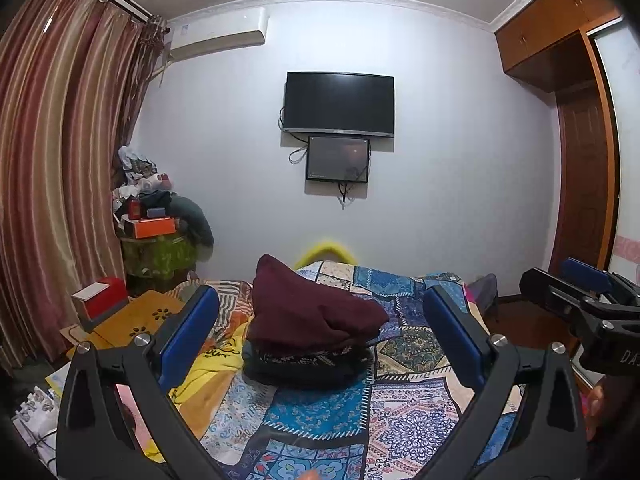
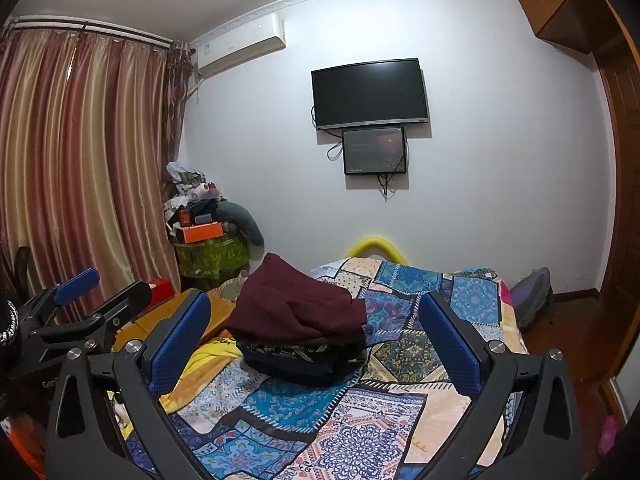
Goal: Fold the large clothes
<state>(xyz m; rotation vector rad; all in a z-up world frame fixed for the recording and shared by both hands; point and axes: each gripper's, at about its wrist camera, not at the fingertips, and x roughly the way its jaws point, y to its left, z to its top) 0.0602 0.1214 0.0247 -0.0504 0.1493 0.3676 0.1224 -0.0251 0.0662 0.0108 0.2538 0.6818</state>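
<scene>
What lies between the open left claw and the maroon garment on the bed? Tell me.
Only bare patchwork bedspread lies between the left claw and the maroon garment, which sits on a dark patterned garment; the left wrist view shows it.

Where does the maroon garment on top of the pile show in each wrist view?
Left wrist: the maroon garment sits centre frame, between the left gripper's open fingers, atop the dark patterned clothes.
Right wrist: left of centre, nearer the right gripper's left finger.
Shared landmark: the wall TV above it.
</scene>
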